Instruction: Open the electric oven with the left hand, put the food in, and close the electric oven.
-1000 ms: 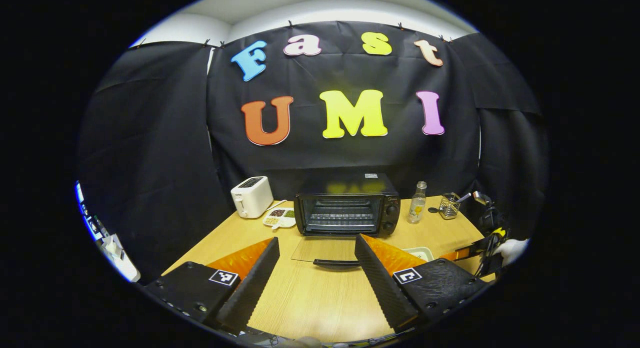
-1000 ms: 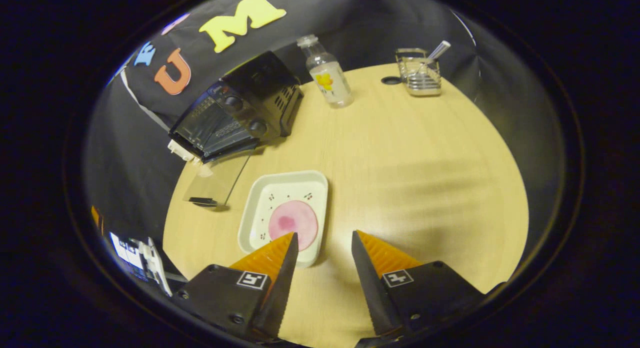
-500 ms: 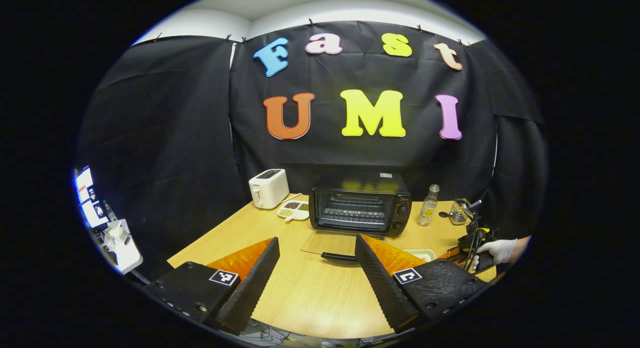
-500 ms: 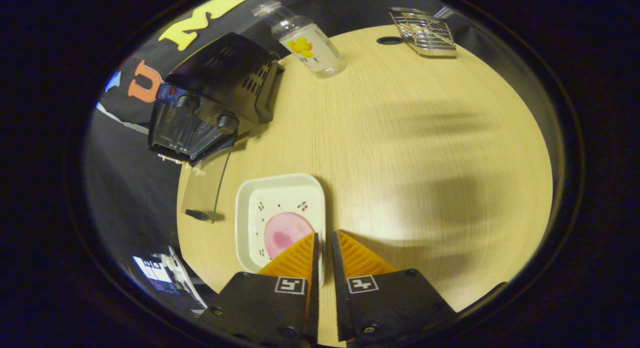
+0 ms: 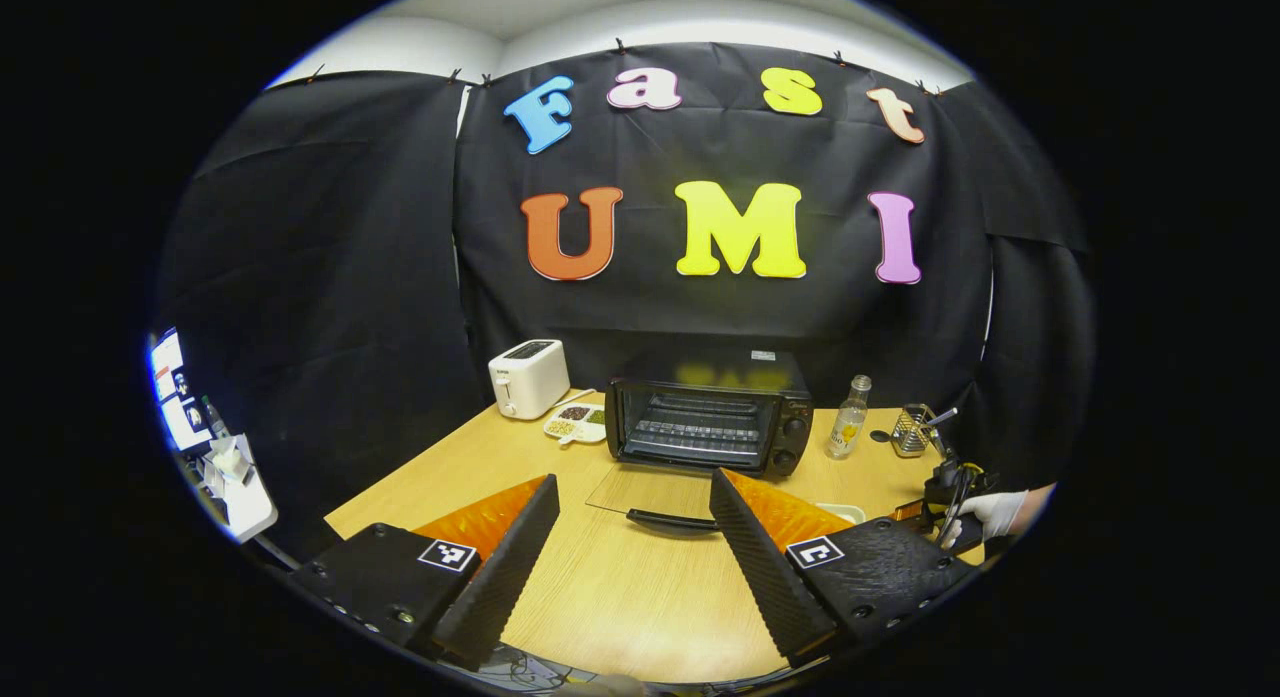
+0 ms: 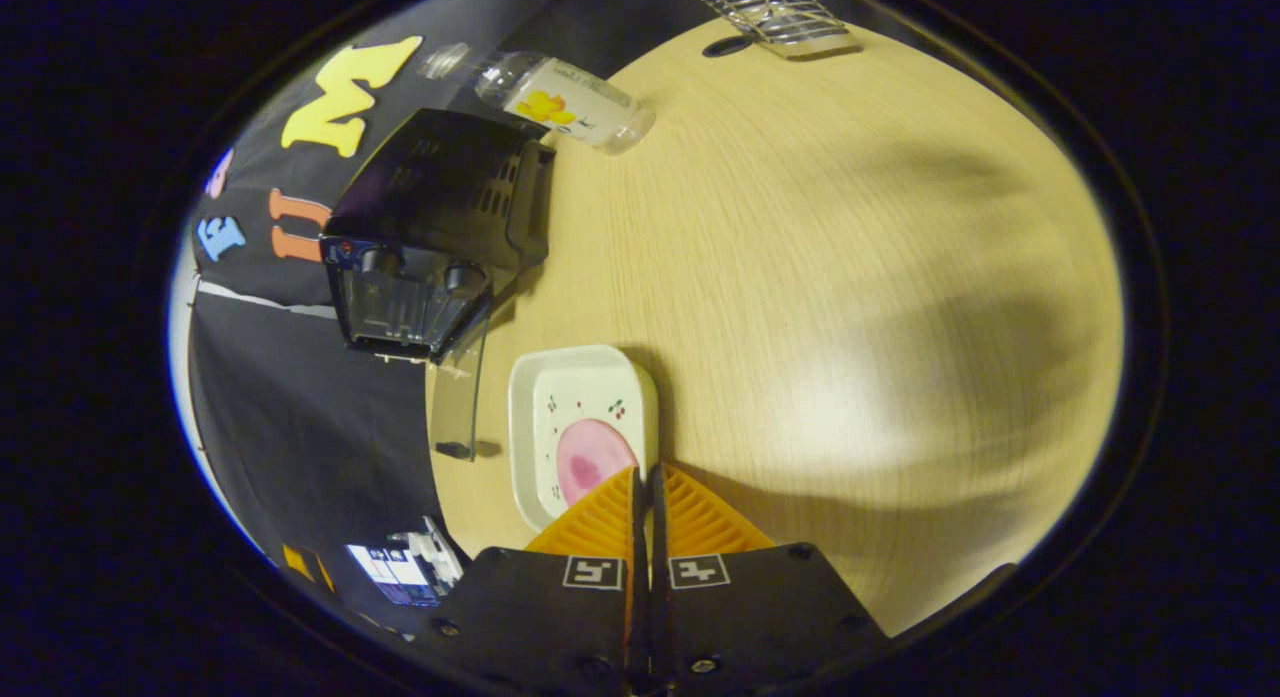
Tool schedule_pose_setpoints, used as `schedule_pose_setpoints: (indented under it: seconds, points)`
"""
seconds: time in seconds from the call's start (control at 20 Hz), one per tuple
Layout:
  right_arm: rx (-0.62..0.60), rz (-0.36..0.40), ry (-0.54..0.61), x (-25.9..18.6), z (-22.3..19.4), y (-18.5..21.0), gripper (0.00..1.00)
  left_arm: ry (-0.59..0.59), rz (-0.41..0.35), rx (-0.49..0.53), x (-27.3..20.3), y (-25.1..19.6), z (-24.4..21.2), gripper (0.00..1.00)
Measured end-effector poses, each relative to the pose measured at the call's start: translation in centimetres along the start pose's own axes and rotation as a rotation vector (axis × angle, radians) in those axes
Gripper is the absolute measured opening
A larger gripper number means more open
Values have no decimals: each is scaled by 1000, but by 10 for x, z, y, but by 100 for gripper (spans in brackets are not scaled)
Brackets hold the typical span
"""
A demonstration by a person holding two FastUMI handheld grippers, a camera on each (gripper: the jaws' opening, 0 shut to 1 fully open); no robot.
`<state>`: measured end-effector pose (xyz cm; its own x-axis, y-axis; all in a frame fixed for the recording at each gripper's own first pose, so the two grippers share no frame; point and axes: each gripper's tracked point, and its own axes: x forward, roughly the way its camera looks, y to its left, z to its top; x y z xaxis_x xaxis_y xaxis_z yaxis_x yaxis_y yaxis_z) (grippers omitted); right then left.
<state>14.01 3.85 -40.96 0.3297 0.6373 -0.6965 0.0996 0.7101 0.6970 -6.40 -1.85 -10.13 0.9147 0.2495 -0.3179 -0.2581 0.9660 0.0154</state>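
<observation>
Black electric oven [image 5: 710, 425], glass door [image 5: 650, 494] flat open on table [image 5: 620, 597].

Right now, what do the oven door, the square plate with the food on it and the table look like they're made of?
Oven door: clear glass, probably; the table grain shows through it, and its handle is dark. Square plate: glossy white with small printed cherries, ceramic or melamine, hard to say which. Table: light wood grain with a smooth, slightly shiny finish, possibly laminate.
</observation>
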Motion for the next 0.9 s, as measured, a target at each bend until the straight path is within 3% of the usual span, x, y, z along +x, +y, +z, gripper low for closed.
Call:
schedule_pose_setpoints:
  seconds: [0.25, 0.5, 0.9]
  points:
    - [26, 47, -126, -36, 4, 10, 4, 12, -38, 19, 8, -5, 4, 97]
    - [158, 53, -223, -55, -13, 37, 4, 8, -88, 10, 22, -2, 8, 97]
    - [395, 76, -344, -15, -60, 131, 4, -30, -192, 45, 41, 52, 24, 97]
